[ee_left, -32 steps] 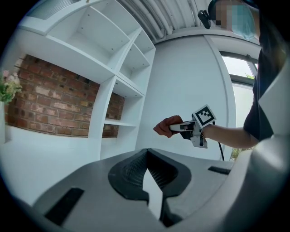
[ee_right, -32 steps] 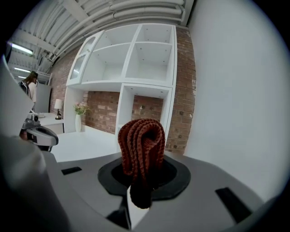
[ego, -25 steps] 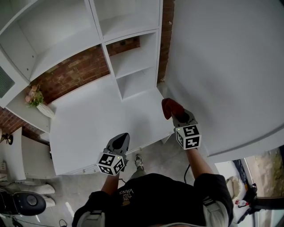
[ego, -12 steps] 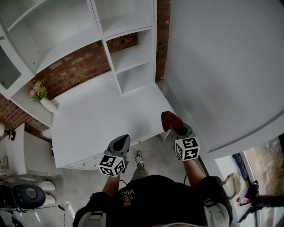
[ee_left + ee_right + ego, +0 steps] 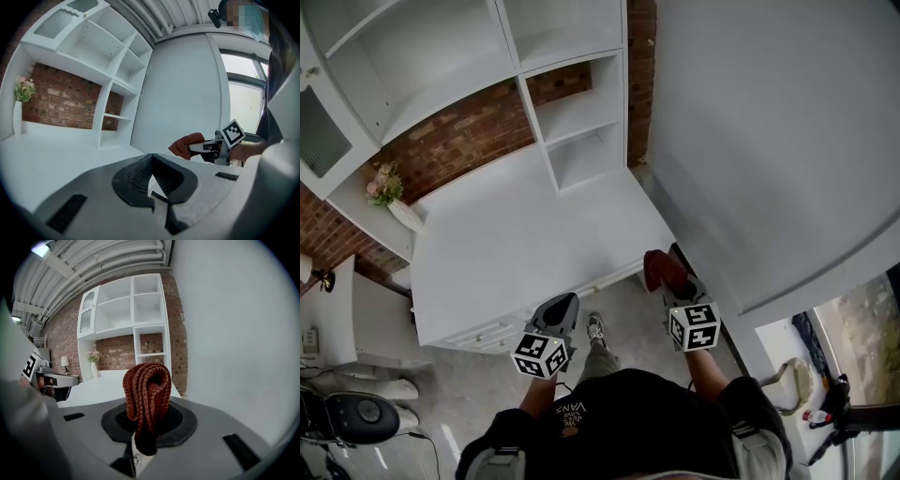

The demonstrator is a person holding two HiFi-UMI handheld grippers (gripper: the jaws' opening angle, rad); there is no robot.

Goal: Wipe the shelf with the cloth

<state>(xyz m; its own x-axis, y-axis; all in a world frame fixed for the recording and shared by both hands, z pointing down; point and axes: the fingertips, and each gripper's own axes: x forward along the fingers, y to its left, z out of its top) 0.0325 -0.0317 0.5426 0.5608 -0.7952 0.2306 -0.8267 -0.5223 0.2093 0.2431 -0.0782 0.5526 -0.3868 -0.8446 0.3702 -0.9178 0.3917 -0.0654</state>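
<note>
Right gripper view: folded rust knit cloth (image 5: 146,389) clenched in right tongs (image 5: 144,420), beside the worktop's (image 5: 511,248) front-right corner; left tongs (image 5: 151,163) closed, empty.

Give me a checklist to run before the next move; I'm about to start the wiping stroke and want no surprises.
1. Cloth gripped: ok. The right gripper is shut on the folded red-brown cloth.
2. Cloth touching the white shelf top: not ok. It is held in the air near the front right corner.
3. Left gripper out of the way: ok. It is shut and empty, near the front edge and apart from the cloth.
4. Wiping path free: ok. The only thing in sight is a vase of flowers by the far left end.
5. Where the dirt lies: cannot tell. The top looks plain white.
</note>
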